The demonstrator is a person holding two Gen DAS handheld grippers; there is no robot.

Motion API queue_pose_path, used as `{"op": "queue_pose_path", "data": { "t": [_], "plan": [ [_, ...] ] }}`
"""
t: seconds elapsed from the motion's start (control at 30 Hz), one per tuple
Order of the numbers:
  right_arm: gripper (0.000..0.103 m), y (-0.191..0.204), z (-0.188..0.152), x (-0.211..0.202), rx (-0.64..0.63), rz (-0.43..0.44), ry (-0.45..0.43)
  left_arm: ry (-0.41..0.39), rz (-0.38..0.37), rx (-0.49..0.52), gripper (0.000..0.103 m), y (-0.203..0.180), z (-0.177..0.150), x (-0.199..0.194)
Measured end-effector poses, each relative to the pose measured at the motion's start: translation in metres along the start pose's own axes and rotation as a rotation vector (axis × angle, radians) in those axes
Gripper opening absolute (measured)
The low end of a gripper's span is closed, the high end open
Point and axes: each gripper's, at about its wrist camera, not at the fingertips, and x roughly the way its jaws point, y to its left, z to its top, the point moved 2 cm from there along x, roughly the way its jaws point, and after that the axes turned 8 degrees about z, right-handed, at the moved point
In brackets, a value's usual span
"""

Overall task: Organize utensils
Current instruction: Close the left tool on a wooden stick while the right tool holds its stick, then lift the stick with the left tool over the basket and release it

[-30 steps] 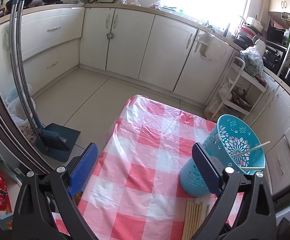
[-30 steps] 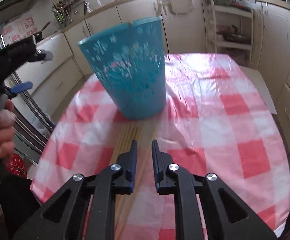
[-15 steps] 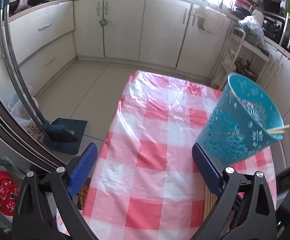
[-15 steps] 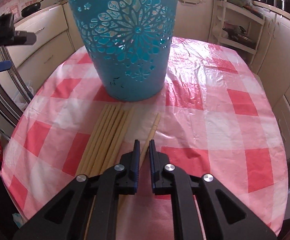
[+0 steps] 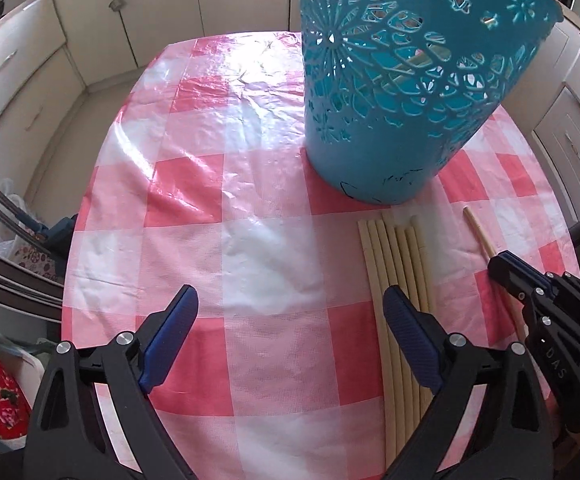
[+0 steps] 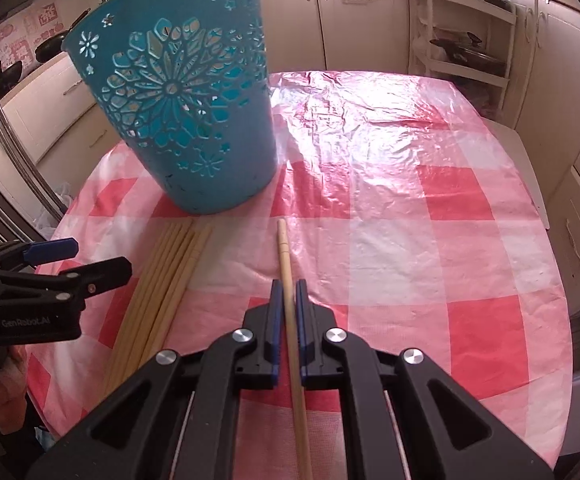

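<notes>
The counter (image 6: 470,240) wore glossy, crinkled red-and-white checked plastic. On it stood a teal openwork plastic basket (image 6: 194,120), chopsticks inside. Beside its base lay a bundle of chopsticks (image 6: 162,288). My right jaws (image 6: 286,312) pinched one chopstick (image 6: 284,248) mid-shaft: probably light, stiff, smooth, apt to pivot. My left jaws (image 5: 290,336) gaped, empty.

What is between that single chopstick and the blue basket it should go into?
Nothing visible. The right gripper is shut on the single chopstick, and only bare checked tablecloth lies between its tip and the blue basket. The chopstick bundle lies off to the side.
</notes>
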Motion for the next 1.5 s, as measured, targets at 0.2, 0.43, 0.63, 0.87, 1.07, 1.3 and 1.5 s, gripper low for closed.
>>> {"op": "queue_pose_path", "data": {
  "t": [0.2, 0.43, 0.63, 0.87, 1.07, 1.3, 1.5],
  "plan": [
    [0.007, 0.000, 0.000, -0.001, 0.010, 0.009, -0.004, 0.005, 0.018, 0.011, 0.089, -0.004, -0.002, 0.005],
    [0.007, -0.001, 0.000, -0.001, 0.011, 0.008, -0.010, -0.003, 0.023, 0.022, 0.089, -0.008, 0.000, 0.005],
    [0.007, -0.001, 0.002, 0.001, 0.008, 0.001, -0.014, 0.000, 0.044, 0.036, 0.084, -0.009, 0.007, 0.015],
    [0.007, 0.002, 0.005, 0.003, -0.016, -0.011, -0.002, -0.017, 0.032, 0.050, 0.060, -0.011, 0.010, 0.012],
    [0.007, 0.003, 0.009, 0.006, -0.028, -0.014, 0.008, -0.034, -0.021, 0.110, 0.016, -0.025, 0.009, 0.005],
    [0.007, 0.002, 0.008, 0.007, -0.028, -0.009, -0.010, 0.021, -0.153, 0.078, 0.005, -0.007, 0.014, -0.008],
    [0.007, 0.001, 0.008, 0.007, -0.022, -0.007, -0.014, -0.099, -0.243, -0.009, 0.005, 0.042, 0.031, -0.079]
  ]
}}
